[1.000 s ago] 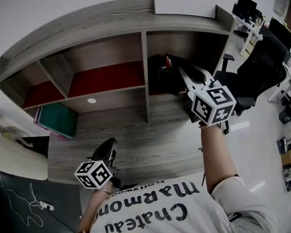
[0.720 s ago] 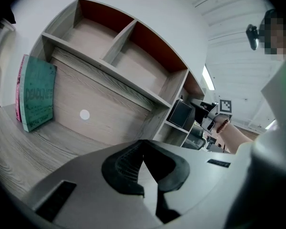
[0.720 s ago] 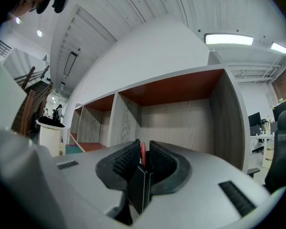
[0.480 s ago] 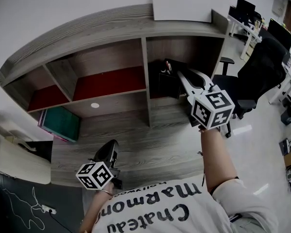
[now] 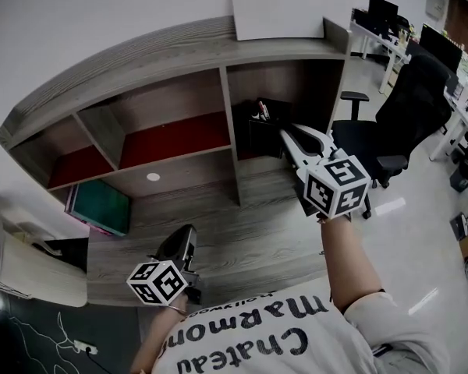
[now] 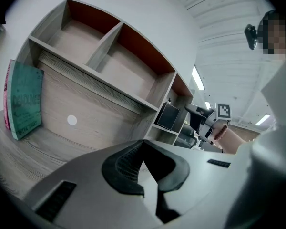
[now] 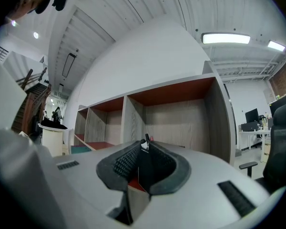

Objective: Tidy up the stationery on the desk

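Note:
A black pen holder [image 5: 257, 125] with pens stands in the right compartment of the wooden shelf unit [image 5: 179, 45]. My right gripper [image 5: 287, 135] hovers just in front of it, pointing at it. Its jaws stand a narrow slit apart with nothing gripped. Through the slit in the right gripper view I see the dark pen holder [image 7: 144, 168], with pen tips [image 7: 147, 138] showing above. My left gripper [image 5: 186, 238] rests low over the desk [image 5: 249, 224] near its front edge, with its jaw tips together and nothing between them. From the left gripper view the pen holder [image 6: 169, 117] and the right gripper [image 6: 200, 114] are visible.
A green book [image 5: 100, 206] leans upright at the desk's left end, also seen as the green book [image 6: 25, 104]. A white board [image 5: 277, 14] lies on top of the shelf unit. A black office chair [image 5: 398, 123] stands to the right. A white side cabinet [image 5: 31, 267] is at the left.
The right gripper has drawn back slightly from the pen holder and sunk a little. The left gripper has stayed in place near the desk's front edge.

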